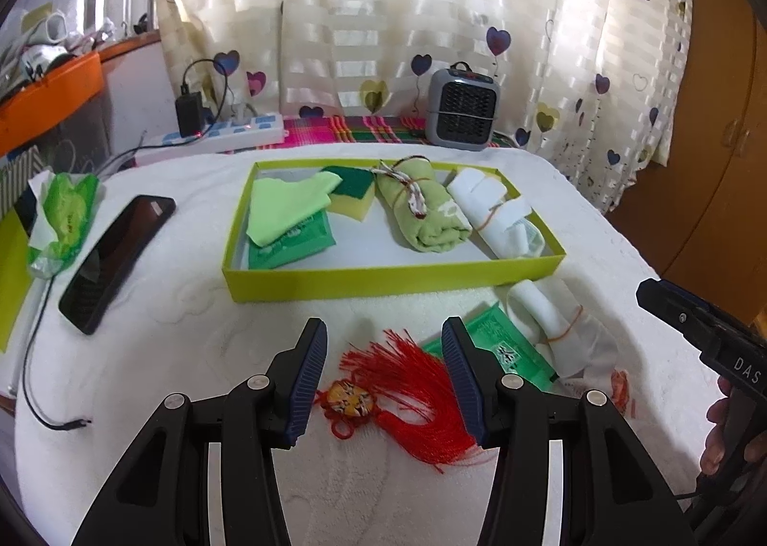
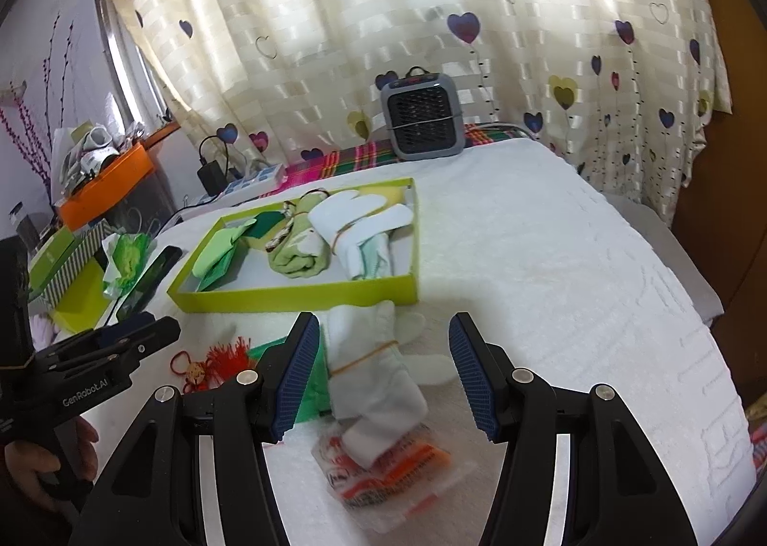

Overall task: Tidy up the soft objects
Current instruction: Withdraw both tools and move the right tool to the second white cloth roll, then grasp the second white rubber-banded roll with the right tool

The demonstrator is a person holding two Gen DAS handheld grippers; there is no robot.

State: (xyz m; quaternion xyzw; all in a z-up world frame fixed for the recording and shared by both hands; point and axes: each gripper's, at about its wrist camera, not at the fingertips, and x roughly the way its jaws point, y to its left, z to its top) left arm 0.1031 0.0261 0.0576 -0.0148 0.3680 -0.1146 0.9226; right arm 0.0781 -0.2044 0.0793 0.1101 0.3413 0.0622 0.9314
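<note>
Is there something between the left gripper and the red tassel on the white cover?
Nothing visible. The left gripper is open, and the red tassel lies directly between its fingers on the white cover, uncovered.

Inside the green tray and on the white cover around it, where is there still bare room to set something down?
In the tray, a bare strip runs along the near wall, before the rolled green towel. The white cover lies bare right of the tray. Crowded: the near edge, with red tassel, green packet and banded white gloves.
</note>
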